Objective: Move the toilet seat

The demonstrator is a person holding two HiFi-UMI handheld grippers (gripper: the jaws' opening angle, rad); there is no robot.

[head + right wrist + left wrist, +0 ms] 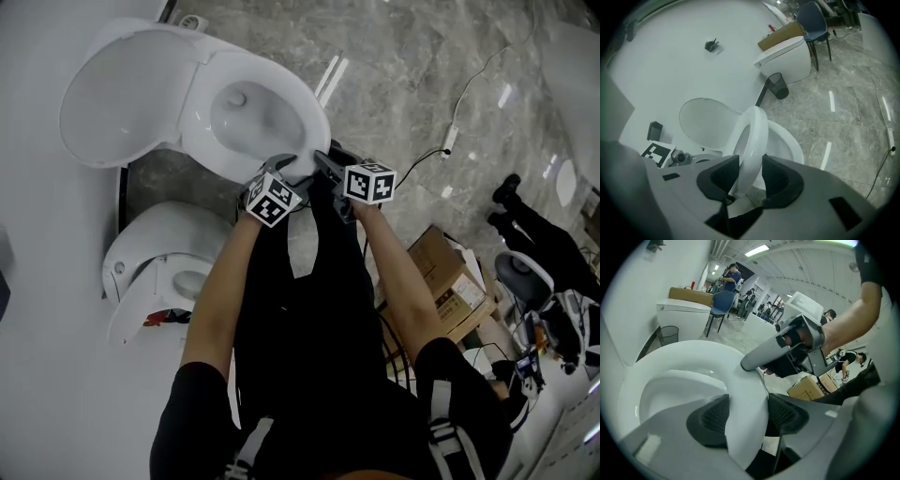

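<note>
A white toilet stands against the wall with its lid [117, 98] swung back. The toilet seat [305, 141] is a white ring, lifted at its front and tilted up over the bowl [787, 140]. My left gripper [286, 169] is shut on the seat's front rim. The rim [740, 380] fills the gap between the dark pads [710, 420]. My right gripper [323, 161] is shut on the same rim just to the right of the left one. In the right gripper view the raised seat [757, 131] stands edge-on between the pads, with the lid [705, 122] behind it.
A second white toilet [164, 258] sits close at the lower left. Cardboard boxes [445, 277] lie at my right, and a cable with a power strip [450, 141] lies on the marble floor. A wire bin [778, 86], another toilet [787, 58] and a blue chair [813, 18] stand farther along the wall.
</note>
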